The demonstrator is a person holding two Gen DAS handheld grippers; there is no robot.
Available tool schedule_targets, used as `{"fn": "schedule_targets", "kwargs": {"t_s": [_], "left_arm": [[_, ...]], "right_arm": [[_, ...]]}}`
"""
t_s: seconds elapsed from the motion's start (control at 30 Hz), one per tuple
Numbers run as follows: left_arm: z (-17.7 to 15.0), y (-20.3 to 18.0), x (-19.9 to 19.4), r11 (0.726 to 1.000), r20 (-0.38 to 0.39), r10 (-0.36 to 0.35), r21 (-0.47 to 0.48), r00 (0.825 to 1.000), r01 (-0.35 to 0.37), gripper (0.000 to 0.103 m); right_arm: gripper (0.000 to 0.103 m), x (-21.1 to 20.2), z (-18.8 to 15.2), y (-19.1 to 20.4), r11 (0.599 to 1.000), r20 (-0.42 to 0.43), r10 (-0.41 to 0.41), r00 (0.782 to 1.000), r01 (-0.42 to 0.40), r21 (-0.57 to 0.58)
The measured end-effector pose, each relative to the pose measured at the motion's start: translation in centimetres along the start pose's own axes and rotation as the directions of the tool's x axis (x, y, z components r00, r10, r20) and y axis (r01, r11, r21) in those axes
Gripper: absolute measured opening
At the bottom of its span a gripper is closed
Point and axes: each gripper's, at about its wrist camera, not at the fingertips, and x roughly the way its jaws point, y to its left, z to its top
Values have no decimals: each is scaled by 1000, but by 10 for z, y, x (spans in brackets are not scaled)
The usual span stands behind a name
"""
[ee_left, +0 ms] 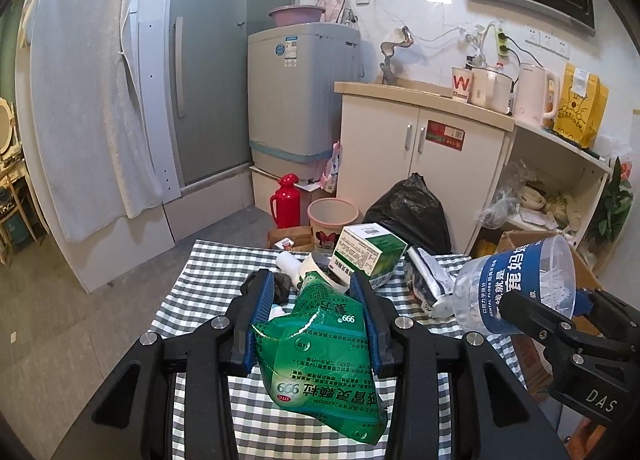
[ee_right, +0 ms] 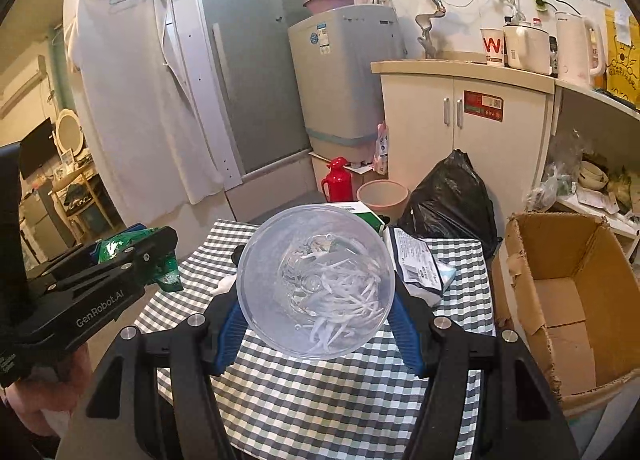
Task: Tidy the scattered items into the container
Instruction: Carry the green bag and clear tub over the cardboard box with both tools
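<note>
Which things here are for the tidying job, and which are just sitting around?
For the job:
- green medicine bag, held in the left tool
- clear floss-pick jar, held in the right tool
- green-and-white box
- white packet
- cardboard box, open beside the table

Just sitting around:
- red flask
- black rubbish bag
- white kettle

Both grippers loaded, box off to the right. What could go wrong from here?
1. The clear tub in the right gripper appears open-topped and tilted; the floss picks could spill on the way to the cardboard box.
2. The left gripper pinches only part of the green bag; its hanging end may slip or snag the green-and-white box.
</note>
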Motion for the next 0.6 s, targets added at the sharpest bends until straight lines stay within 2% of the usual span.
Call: {"fn": "schedule_targets", "kwargs": {"t_s": [0.6], "left_arm": [[20,-37,4,997,16,-76,36,997,75,41]], "right_arm": [[62,-28,16,-29,997,47,-77,996,76,19]]}}
